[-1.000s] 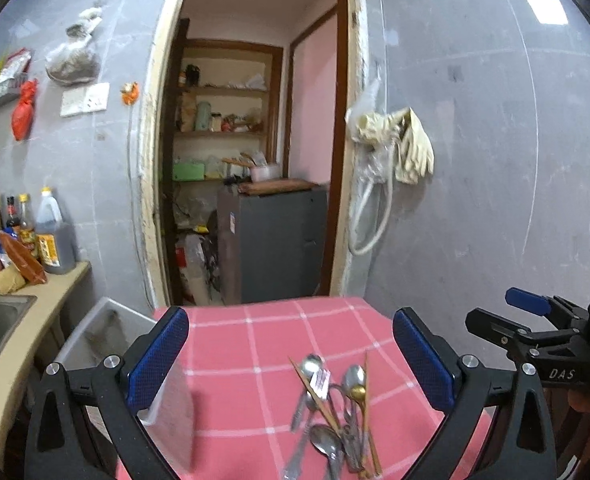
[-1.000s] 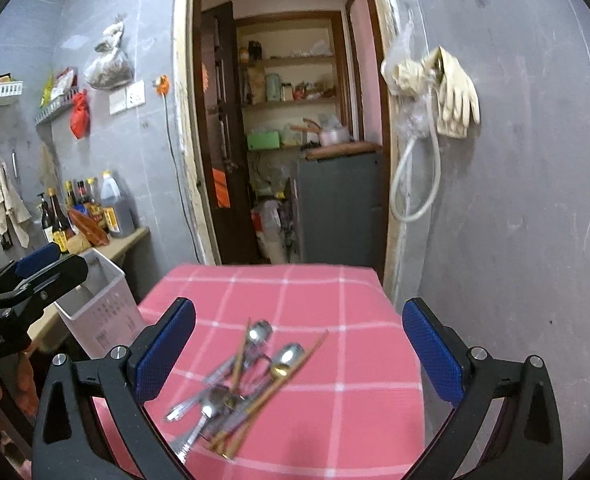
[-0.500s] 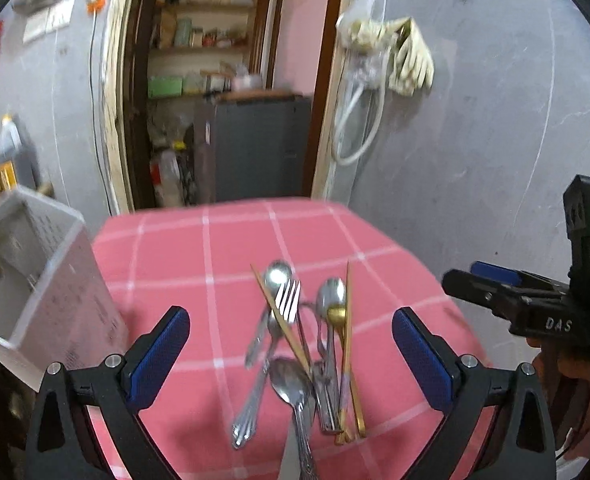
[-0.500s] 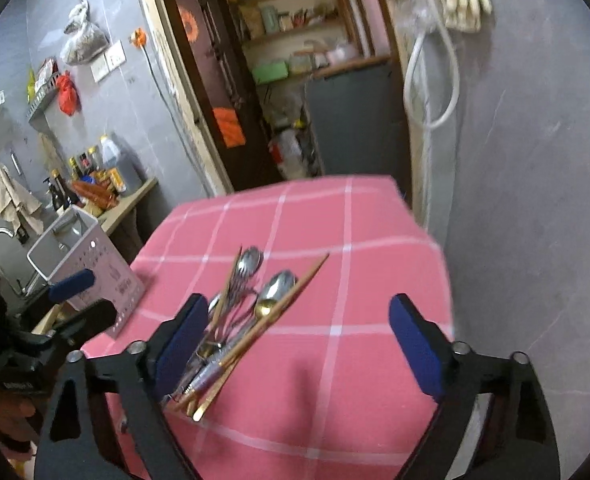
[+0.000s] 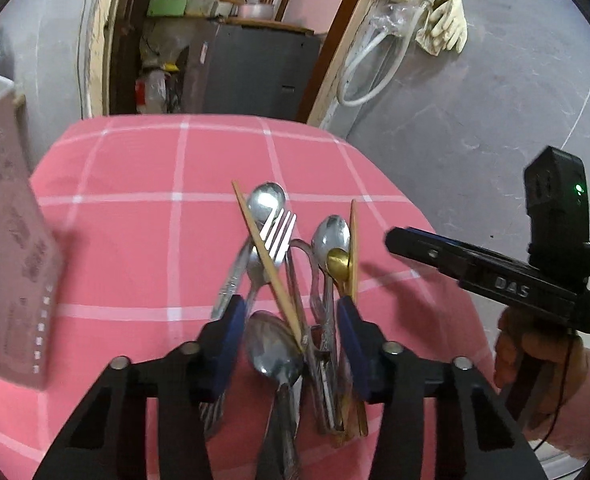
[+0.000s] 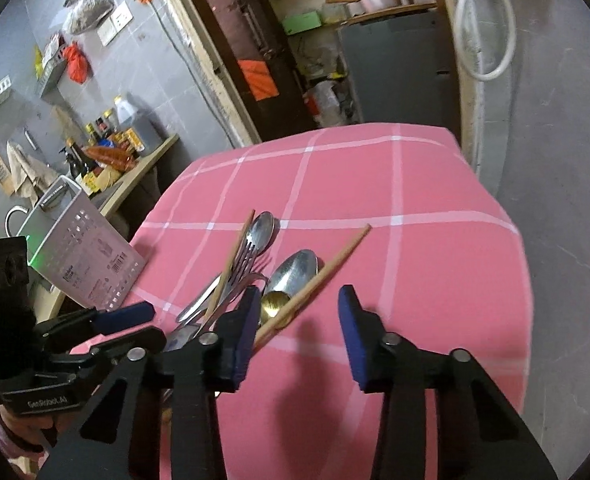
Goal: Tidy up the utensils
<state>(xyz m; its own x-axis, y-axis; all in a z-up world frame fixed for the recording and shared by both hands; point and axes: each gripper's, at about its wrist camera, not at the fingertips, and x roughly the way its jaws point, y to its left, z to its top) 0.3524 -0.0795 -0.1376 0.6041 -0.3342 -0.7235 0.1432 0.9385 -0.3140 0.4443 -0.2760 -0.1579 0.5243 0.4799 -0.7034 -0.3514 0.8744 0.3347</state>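
A pile of utensils [image 5: 291,264] lies on the pink checked tablecloth [image 5: 135,208]: steel spoons, a fork [image 5: 279,232], a small gold spoon [image 5: 338,264] and wooden chopsticks [image 5: 269,264]. My left gripper [image 5: 289,320] is low over the pile, jaws partly closed around the handles, not visibly clamped. My right gripper [image 6: 299,312] is open just right of the pile, its left finger next to a chopstick [image 6: 319,276] and the gold spoon [image 6: 275,304]. Each gripper shows in the other's view, the right gripper [image 5: 491,272] and the left gripper [image 6: 107,328].
A white perforated utensil holder [image 6: 83,256] stands at the table's left edge, also in the left wrist view [image 5: 7,264]. Behind it is a counter with bottles [image 6: 111,148]. A grey wall [image 5: 495,120] borders the table on the right; a doorway lies beyond.
Both grippers have dropped down and forward to the utensil pile. Both sets of jaws have narrowed from wide open, the left one now around the handles.
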